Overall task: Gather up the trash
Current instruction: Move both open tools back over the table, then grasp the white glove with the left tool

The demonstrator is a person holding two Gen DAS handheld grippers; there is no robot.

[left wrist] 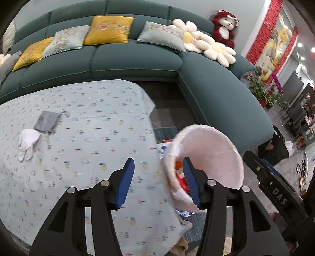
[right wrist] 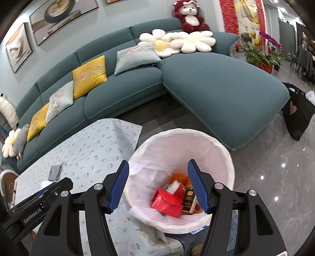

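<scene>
A round bin with a white liner (right wrist: 177,145) stands on the floor beside the table's corner. In it lie red packets (right wrist: 169,202), a brown box (right wrist: 190,198) and an orange wrapper (right wrist: 179,178). My right gripper (right wrist: 157,161) hangs open above the bin with nothing between its fingers. My left gripper (left wrist: 158,159) is open and empty too, over the table's edge next to the bin (left wrist: 208,149). On the light blue patterned tablecloth (left wrist: 88,128) a crumpled white piece (left wrist: 27,143) lies beside a grey pouch (left wrist: 46,123), far left of the left gripper.
A teal corner sofa (right wrist: 216,88) with yellow and grey cushions, flower pillows and a red plush bear (right wrist: 190,17) curves behind the table and bin. A black bag (right wrist: 297,114) stands on the glossy floor at right, with potted plants (right wrist: 261,55) beyond.
</scene>
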